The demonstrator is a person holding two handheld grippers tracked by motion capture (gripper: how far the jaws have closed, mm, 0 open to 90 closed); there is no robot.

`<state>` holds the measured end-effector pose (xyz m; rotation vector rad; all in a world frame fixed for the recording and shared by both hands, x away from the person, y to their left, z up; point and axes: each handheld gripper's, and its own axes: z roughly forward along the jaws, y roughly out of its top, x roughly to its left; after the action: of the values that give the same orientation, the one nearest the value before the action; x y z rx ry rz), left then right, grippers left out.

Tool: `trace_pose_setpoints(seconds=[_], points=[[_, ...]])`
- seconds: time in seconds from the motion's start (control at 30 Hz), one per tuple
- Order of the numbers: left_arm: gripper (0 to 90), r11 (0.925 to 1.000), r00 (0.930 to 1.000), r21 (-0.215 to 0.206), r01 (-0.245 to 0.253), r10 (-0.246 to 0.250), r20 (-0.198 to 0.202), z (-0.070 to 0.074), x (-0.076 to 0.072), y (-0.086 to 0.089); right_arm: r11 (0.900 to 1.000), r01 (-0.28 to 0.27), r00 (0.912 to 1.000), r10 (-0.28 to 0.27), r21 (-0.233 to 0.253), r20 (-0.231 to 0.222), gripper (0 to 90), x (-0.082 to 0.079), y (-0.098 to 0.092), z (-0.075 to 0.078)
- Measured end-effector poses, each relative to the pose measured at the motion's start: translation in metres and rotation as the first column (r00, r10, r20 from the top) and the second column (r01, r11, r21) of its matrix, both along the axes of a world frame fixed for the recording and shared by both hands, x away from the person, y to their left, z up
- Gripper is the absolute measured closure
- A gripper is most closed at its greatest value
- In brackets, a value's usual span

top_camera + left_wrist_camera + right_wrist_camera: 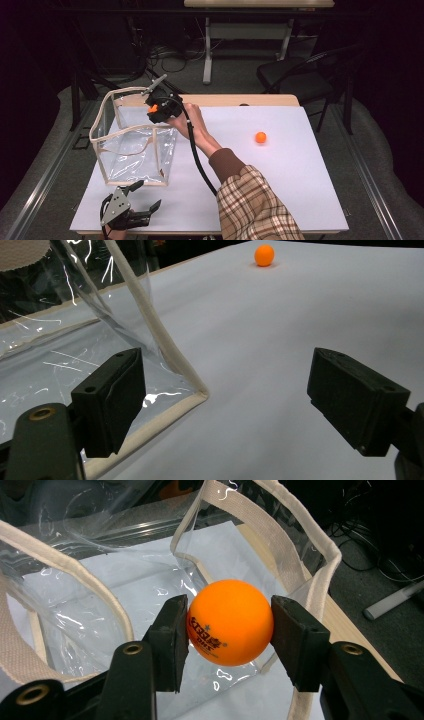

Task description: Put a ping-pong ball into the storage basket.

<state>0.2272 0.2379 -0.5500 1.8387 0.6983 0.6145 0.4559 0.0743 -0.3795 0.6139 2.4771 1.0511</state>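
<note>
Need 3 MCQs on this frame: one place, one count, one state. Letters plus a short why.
1. Where is the loose orange ball?
A. on the white table top
B. inside the clear bag
C. on the floor

2. How many orange balls in all?
A. one
B. two
C. three

3. What is the right gripper doing?
A. open, idle
B. shut on a ball over the clear bag
C. gripping the bag's trim

Key:
1 A, it sits right of the bag.
2 B, one loose, one held ball.
3 B, jaws pinch it above the bag's open top.

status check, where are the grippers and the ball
Right gripper shut on orange ball over clear bag. Left gripper open, idle. Second ball loose on table. Nothing in the way.
</note>
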Motion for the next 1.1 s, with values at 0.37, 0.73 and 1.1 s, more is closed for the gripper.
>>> trace_pose_setpoints(seconds=[0.37, 0.73, 1.1], points=[[15.8, 1.0, 1.0, -0.001, 0.003, -0.003, -0.001, 0.0, 0.0, 0.0, 1.0, 0.01, 0.9997, -0.01, -0.004, -0.021, 50.5, 0.004, 0.003, -0.006], [15.8, 1.0, 1.0, -0.001, 0.003, -0.003, 0.0, 0.0, 0.0, 0.0, 1.0, 0.013, 0.9992, -0.014, -0.012, -0.038, 50.4, 0.008, 0.005, -0.012], [15.8, 1.0, 1.0, 0.001, 0.003, -0.003, 0.001, 0.0, 0.0, 0.0, 1.0, 0.016, 0.9982, -0.017, -0.013, -0.057, 50.2, 0.01, 0.007, -0.016]])
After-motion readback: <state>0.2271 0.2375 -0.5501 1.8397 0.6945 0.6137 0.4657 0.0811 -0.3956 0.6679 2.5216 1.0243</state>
